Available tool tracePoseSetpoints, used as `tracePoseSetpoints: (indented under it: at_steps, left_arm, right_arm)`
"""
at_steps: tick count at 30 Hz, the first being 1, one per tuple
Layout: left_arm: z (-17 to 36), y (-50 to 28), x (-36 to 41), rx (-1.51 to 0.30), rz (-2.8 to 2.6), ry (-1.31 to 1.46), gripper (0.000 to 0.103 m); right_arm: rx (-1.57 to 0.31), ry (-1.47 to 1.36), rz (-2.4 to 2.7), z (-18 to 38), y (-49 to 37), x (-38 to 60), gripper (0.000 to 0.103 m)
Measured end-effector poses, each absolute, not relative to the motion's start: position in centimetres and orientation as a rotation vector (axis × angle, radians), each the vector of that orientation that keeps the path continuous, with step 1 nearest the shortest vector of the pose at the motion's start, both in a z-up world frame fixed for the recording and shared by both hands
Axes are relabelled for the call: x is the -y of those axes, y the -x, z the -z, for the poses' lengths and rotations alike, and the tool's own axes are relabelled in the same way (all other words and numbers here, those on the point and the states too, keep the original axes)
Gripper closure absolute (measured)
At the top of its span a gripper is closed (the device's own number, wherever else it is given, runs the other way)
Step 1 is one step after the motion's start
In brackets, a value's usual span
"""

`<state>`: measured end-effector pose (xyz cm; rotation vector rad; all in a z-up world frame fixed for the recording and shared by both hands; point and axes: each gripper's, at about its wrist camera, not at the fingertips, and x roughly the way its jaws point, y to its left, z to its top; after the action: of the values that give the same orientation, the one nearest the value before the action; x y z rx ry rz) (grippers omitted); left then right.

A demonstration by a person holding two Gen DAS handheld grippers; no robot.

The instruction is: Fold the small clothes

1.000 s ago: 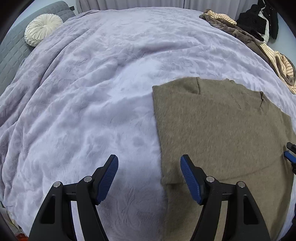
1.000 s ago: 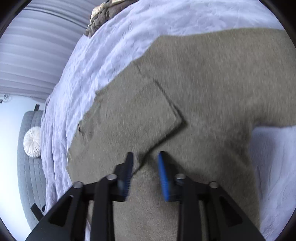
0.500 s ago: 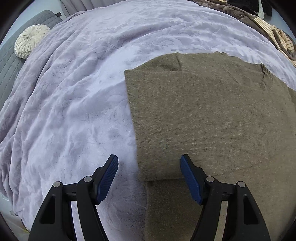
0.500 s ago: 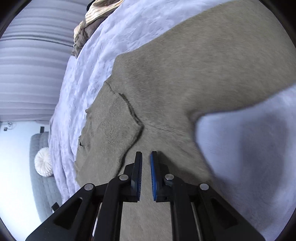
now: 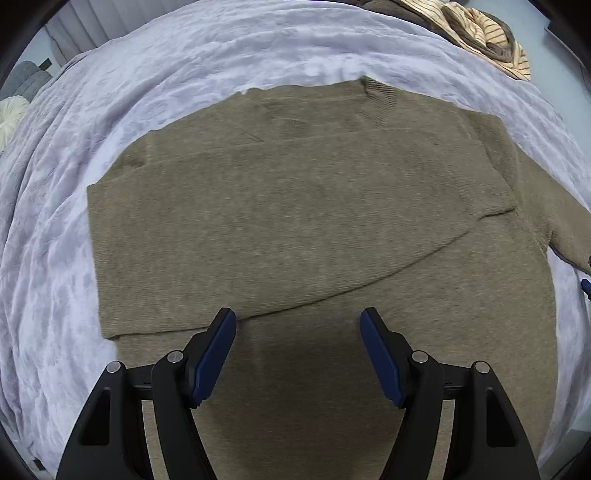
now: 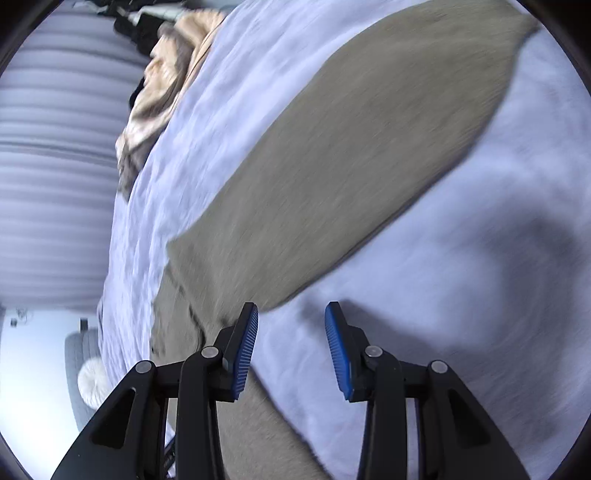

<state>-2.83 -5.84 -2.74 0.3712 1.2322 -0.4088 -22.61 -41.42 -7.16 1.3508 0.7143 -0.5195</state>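
An olive-brown knit sweater (image 5: 295, 221) lies flat on the lavender bedspread (image 5: 55, 258), with its left sleeve folded across the body. My left gripper (image 5: 298, 332) is open and empty above the sweater's lower middle. In the right wrist view the sweater's unfolded right sleeve (image 6: 351, 155) stretches out over the bedspread (image 6: 480, 295). My right gripper (image 6: 291, 332) is open and empty, over the bedspread just beside the sleeve's armpit edge. That view is motion-blurred.
A pile of striped tan and brown clothes (image 5: 480, 33) lies at the far edge of the bed; it also shows in the right wrist view (image 6: 162, 92). A round cream pillow (image 5: 11, 114) sits on a grey seat at far left. Curtains (image 6: 55, 166) hang behind.
My left gripper has moved right, from the sweater's left edge to over its middle. My right gripper has opened and swung right, off the sweater body toward the unfolded sleeve.
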Motion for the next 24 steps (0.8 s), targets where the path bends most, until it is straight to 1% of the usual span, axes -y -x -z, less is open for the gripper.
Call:
tracePoseSetpoints:
  at_steps: [10, 15, 18, 20, 21, 24]
  left_arm:
    - [2.4, 5.1, 11.2, -1.238, 0.475, -0.38, 0.032]
    - [2.4, 5.3, 12.4, -1.236, 0.477, -0.387, 0.032]
    - [2.5, 5.3, 12.5, -1.241, 0.473, -0.378, 0.032]
    - [2.5, 5.0, 11.9, -1.245, 0.462, -0.355, 0.032]
    - [2.7, 4.1, 11.1, -1.247, 0.456, -0.345, 0.032]
    - [2.4, 3.3, 9.6, -1.241, 0.424, -0.32, 0.032]
  right_arm:
    - [-0.52, -1.455, 0.733, 8.2, 29.4, 48.2, 0.062]
    - [-0.418, -1.528, 0.715, 8.8, 29.0, 50.1, 0.061]
    - [-0.407, -1.544, 0.659, 8.6, 27.5, 50.6, 0.06]
    - [-0.416, -1.54, 0.589, 8.2, 26.3, 50.8, 0.075]
    - [-0.422, -1.527, 0.559, 7.9, 25.5, 50.7, 0.095]
    - [-0.415, -1.469, 0.488, 6.1, 23.5, 50.2, 0.095]
